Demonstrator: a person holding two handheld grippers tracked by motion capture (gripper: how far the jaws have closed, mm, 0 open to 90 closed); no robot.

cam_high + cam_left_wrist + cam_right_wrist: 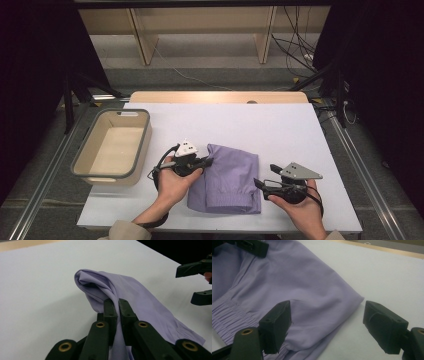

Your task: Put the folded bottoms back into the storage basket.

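- Lilac cloth [227, 180], folded, lies mid-counter [280, 125] between both hands, its elastic band nearest the person.
- Left claw [117, 305] pinches a raised fold at the cloth's left edge, likely to lift or refold it.
- Right claw [327, 322] stands wide open at the right edge, gripping nothing.
- Bin [80, 160] waits left, probably for the cloth.
- No readable writing or labels.

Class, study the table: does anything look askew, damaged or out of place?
Nothing is spilled or damaged. The lilac folded garment has one corner pulled up into a bunched peak, pinched in the left tongs. The right tongs stand open at its edge. The basket sits squarely.
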